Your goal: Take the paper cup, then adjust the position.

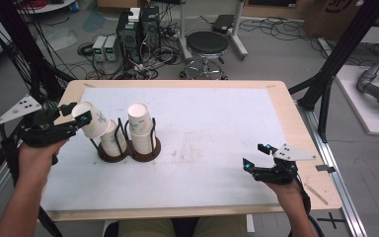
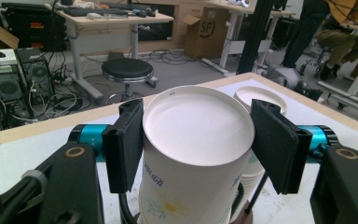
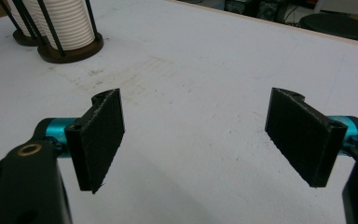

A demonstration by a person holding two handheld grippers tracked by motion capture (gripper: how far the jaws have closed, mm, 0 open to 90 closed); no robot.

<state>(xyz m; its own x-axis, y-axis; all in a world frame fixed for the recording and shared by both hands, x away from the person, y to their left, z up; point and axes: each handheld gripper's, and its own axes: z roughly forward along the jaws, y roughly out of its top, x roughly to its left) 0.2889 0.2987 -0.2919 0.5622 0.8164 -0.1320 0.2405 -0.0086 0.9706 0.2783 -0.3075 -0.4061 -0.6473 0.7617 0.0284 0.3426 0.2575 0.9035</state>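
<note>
At bench left, top cup (image 1: pixel 90 120) is being gripped by left gripper (image 1: pixel 72 117) over the rack (image 1: pixel 128 150) stack; right gripper (image 1: pixel 256 154) fingers wide. Next: likely pulling it clear.

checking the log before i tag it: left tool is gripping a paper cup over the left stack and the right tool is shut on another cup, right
Not quite. The right tool holds nothing: its jaws stand open over the bare white table, as the right gripper view shows. The rest stands: the left tool grips a paper cup over the left stack.
</note>
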